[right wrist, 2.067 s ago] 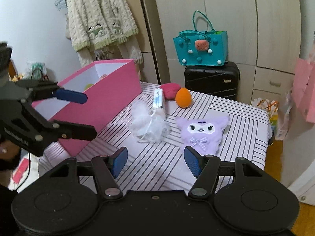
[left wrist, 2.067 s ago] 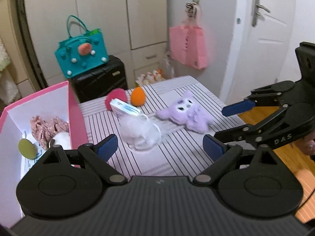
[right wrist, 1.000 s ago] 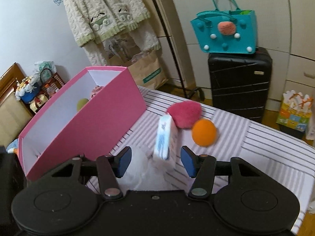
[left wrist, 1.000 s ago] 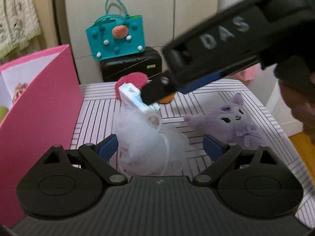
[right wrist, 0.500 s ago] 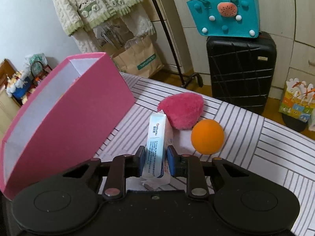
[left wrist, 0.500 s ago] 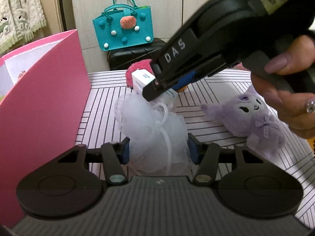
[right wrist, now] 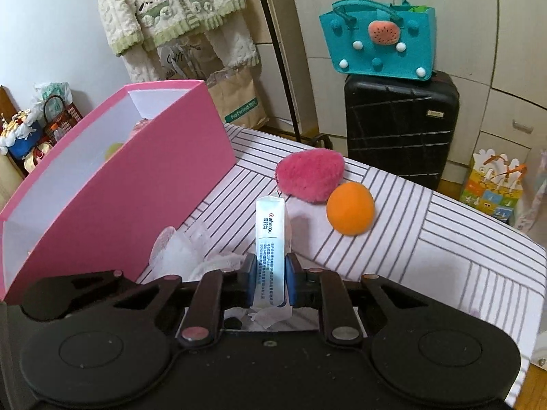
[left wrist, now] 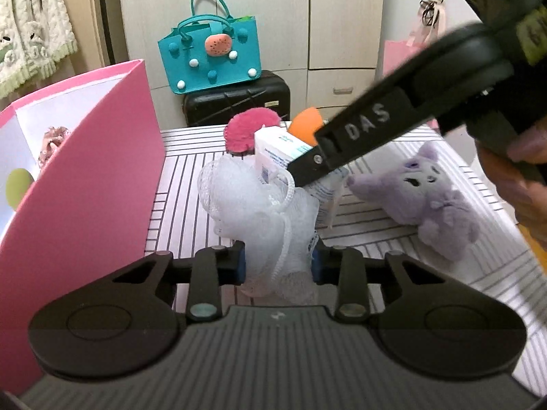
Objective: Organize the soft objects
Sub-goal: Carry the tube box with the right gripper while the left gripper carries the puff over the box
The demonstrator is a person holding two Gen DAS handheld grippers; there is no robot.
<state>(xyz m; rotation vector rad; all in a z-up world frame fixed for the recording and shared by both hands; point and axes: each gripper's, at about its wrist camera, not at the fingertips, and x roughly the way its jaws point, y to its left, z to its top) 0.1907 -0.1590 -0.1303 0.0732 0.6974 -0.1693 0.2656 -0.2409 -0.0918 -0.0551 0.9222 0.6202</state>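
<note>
Left gripper (left wrist: 277,266) jaws clamp one mesh puff (left wrist: 263,205); right gripper (right wrist: 270,275) jaws clamp one packet (right wrist: 270,239). At 12 o'clock: one pink pad (right wrist: 309,175), one orange ball (right wrist: 350,209).

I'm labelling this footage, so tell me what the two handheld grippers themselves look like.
Both are matte black, with round pivot discs, linked bars and silver rivets. The left gripper and right gripper have blue finger pads. Raised "DAS" lettering marks one of the right gripper's fingers. No cables show.
</note>
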